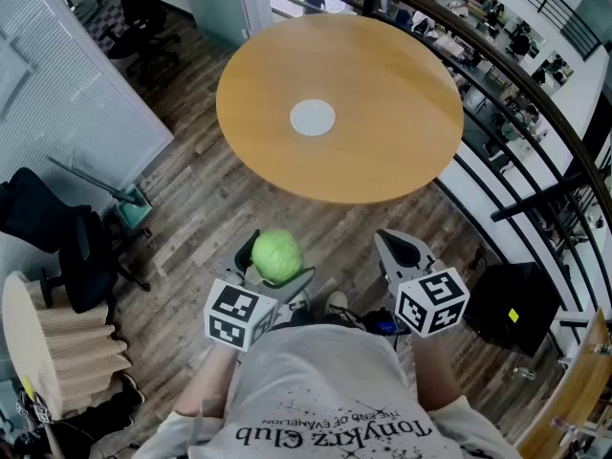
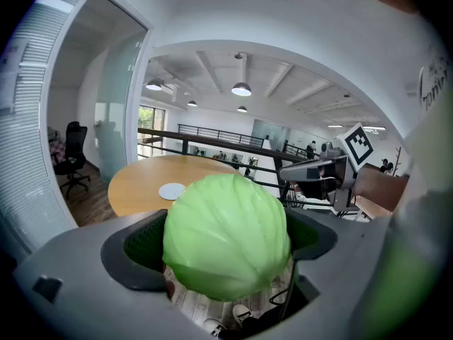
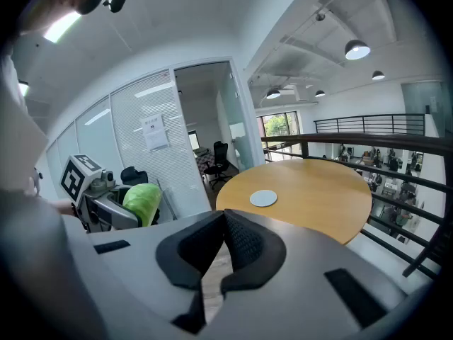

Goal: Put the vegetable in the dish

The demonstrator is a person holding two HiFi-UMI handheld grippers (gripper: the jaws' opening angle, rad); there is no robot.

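Left claw [image 1: 277,268]: jaws spread wide and clamped on a cabbage [image 1: 277,253], one pad on each flank. The left gripper view shows the pale green head filling the gap between the jaws, ribs running top to bottom. The claw tilts somewhat downward.

The cabbage is not on the table [image 1: 382,94]. It hangs over the wood floor [image 1: 191,189], short of the table's near edge and well apart from it, close in front of the person's chest [image 1: 325,390].

Right claw [image 3: 225,243]: jaws closed, dark pads meeting at the tips, nothing between them. It is held level with the left claw, just beside it, also off the table and short of the near edge. Its view catches the left claw and cabbage off to its left.

Dish [image 1: 313,118]: small, white, round, flat on the table. It sits about mid-table, a little toward the left edge as the head view shows it, and has nothing in it.

The table is round with a light wood top and carries only the dish.

Surroundings: a black railing [image 1: 516,84] curves past the table's far and right edges; a black office chair [image 1: 143,8] stands beyond the far left edge.
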